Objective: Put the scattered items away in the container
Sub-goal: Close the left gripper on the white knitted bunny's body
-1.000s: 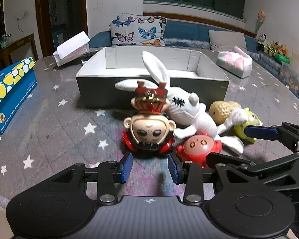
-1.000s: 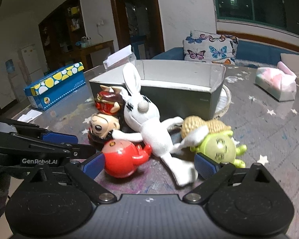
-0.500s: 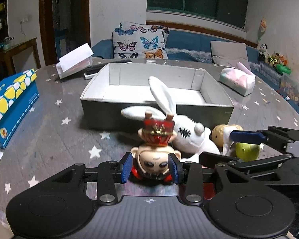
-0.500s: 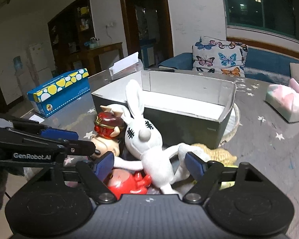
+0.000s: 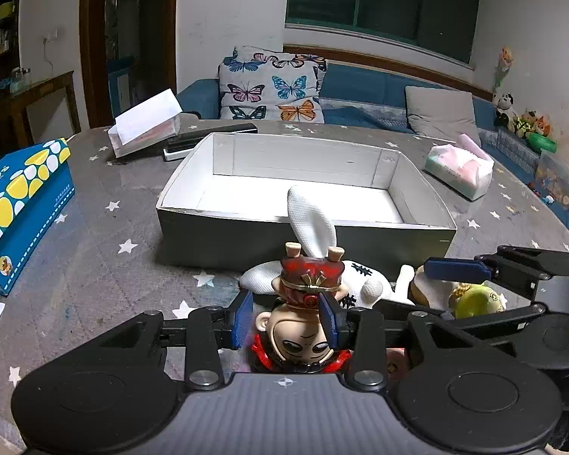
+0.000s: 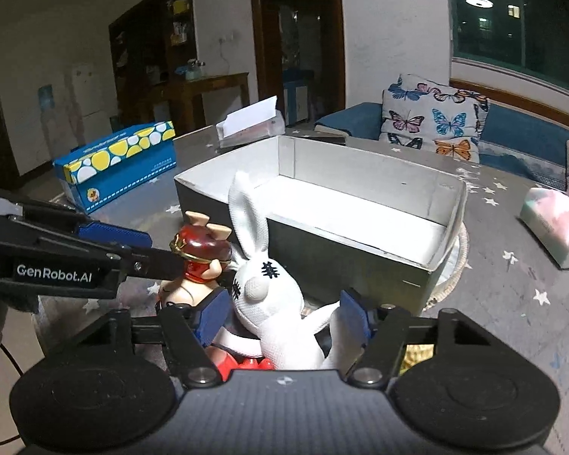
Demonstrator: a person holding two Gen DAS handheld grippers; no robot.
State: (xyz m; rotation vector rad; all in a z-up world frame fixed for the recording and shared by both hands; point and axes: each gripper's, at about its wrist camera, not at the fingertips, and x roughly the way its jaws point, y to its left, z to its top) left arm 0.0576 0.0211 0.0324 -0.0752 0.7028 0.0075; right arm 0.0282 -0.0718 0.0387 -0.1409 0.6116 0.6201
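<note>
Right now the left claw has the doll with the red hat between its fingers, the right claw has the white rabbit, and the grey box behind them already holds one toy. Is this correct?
One thing is wrong: the grey box holds no toy; the left wrist view shows its white floor bare. The rest stands: the left claw is around the doll with the red hat, and the right claw, closing, has the white rabbit between its fingers.

I count one grey box (image 5: 307,227), one white rabbit (image 6: 273,303), one monkey figure (image 5: 303,326), two tissue packs (image 5: 459,167), my two claws (image 5: 286,320)
</note>
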